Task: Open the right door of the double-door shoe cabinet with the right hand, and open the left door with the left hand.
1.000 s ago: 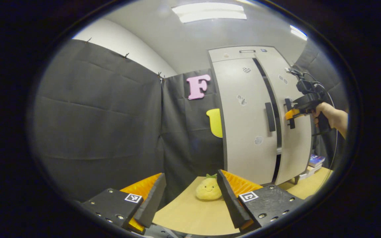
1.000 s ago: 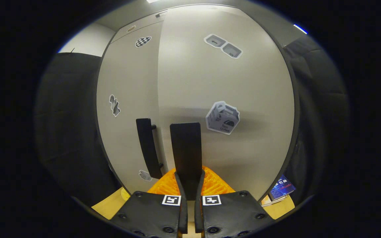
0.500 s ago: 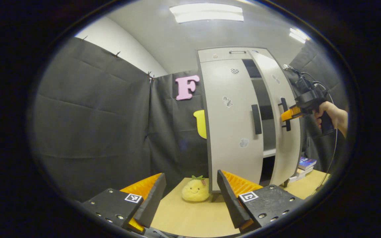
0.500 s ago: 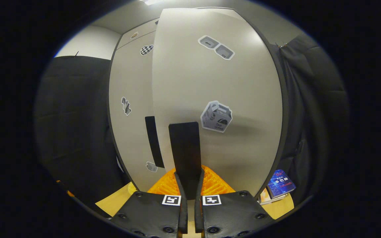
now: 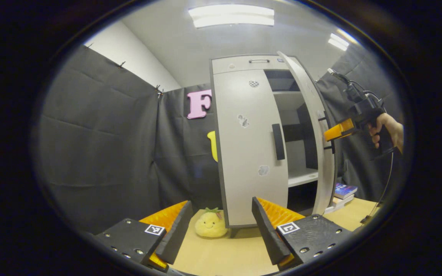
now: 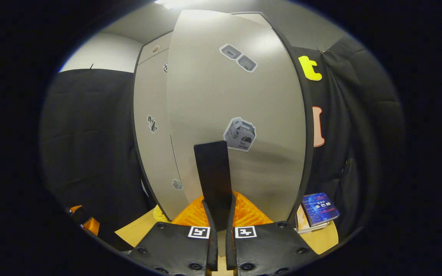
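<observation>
The pale grey double-door shoe cabinet stands on the table. In the left gripper view its left door [image 5: 249, 149] is closed, with a black vertical handle [image 5: 278, 142]. The right door [image 5: 318, 126] is swung well out, baring the shelves [image 5: 301, 177] inside. In that view, a hand holds my right gripper [image 5: 331, 134] at that door's handle. In the right gripper view my right gripper [image 6: 219, 201] is shut on the right door's black handle [image 6: 212, 172], with the right door [image 6: 244, 96] close ahead. My left gripper [image 5: 221, 202] is open and holds nothing, well short of the left door.
A yellow pineapple plush [image 5: 210, 224] lies on the wooden table [image 5: 225, 255] by the cabinet's left foot. A small stack of books [image 6: 319, 209] lies to the right of the cabinet. Black cloth walls close in on the left and right.
The right door has swung from a narrow gap to wide open, pulled by my right gripper. The left gripper's view has shifted rightward; its fingers stay open.
</observation>
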Motion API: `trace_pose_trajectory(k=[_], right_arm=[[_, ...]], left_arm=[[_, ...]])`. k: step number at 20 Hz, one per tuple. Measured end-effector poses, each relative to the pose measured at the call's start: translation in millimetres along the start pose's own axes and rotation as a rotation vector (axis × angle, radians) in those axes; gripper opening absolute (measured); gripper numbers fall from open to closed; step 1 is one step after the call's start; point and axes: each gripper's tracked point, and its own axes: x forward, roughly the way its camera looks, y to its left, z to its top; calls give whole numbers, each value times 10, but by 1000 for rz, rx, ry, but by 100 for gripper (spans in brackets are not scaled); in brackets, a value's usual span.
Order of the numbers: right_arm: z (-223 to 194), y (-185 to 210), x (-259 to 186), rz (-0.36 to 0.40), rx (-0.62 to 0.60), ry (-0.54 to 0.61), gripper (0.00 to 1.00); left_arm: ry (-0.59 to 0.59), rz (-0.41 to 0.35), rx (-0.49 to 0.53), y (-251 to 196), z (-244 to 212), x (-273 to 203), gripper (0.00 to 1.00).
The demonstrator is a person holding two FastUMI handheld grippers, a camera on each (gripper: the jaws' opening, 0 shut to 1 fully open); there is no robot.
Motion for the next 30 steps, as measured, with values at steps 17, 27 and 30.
trace_pose_trajectory(k=[17, 27, 30], right_arm=[[-3, -330, -232, -66, -20, -1, 6], [20, -677, -349, -175, -52, 0, 7], [39, -791, -368, -219, -54, -7, 6]], left_arm=[[-4, -185, 0, -1016, 46, 216, 90], [14, -221, -17, -1271, 17, 255, 90], [19, -228, -15, -1324, 13, 256, 90]])
